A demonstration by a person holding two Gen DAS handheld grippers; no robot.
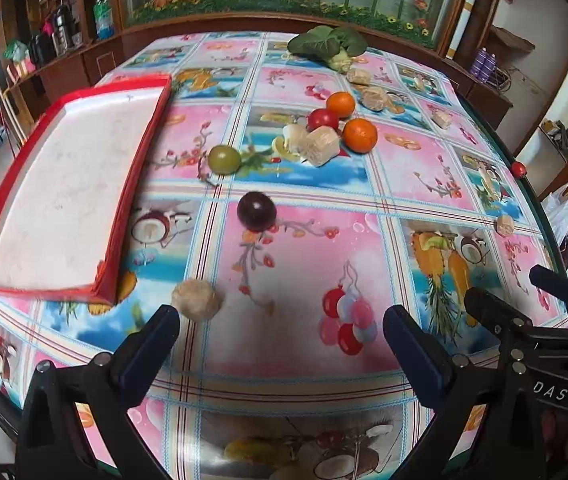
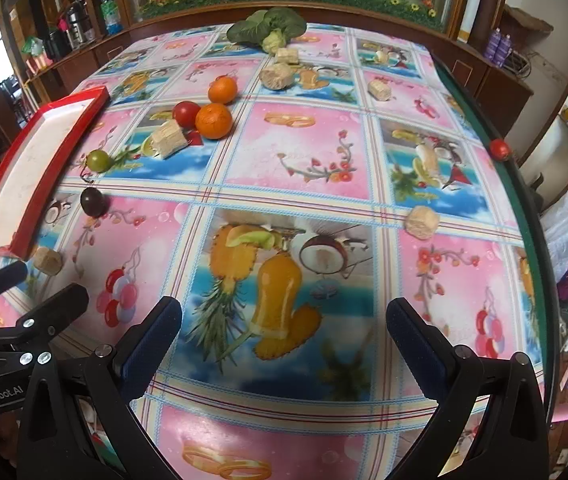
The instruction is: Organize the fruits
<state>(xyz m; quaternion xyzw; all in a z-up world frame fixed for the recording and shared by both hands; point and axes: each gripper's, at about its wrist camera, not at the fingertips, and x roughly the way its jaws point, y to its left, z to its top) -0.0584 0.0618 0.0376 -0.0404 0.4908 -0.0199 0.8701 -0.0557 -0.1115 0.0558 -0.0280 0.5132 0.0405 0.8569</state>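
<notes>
We hold both grippers low over the near edge of the table, side by side, and neither has anything in it: the left gripper has its jaws spread wide over bare printed cloth, and the right gripper is spread just as wide over the pineapple picture. Out on the left sits the red-rimmed tray, white inside and with nothing in it. Closest to us, the dark purple plum lies alone, just right of the tray's long side. Farther back, the green plum sits near the same side. Beyond it comes the cluster: a red tomato between two oranges, the near orange to its right and the far orange behind, with a pale fibrous chunk lying right in front of the tomato. More of these beige chunks are scattered about; one rounded chunk lies just beside the tray's near corner, close to our left finger, and another small chunk lies toward the right edge. At the far end rests a leafy green vegetable, and a little red fruit perches on the table's right rim, well apart from everything else.
</notes>
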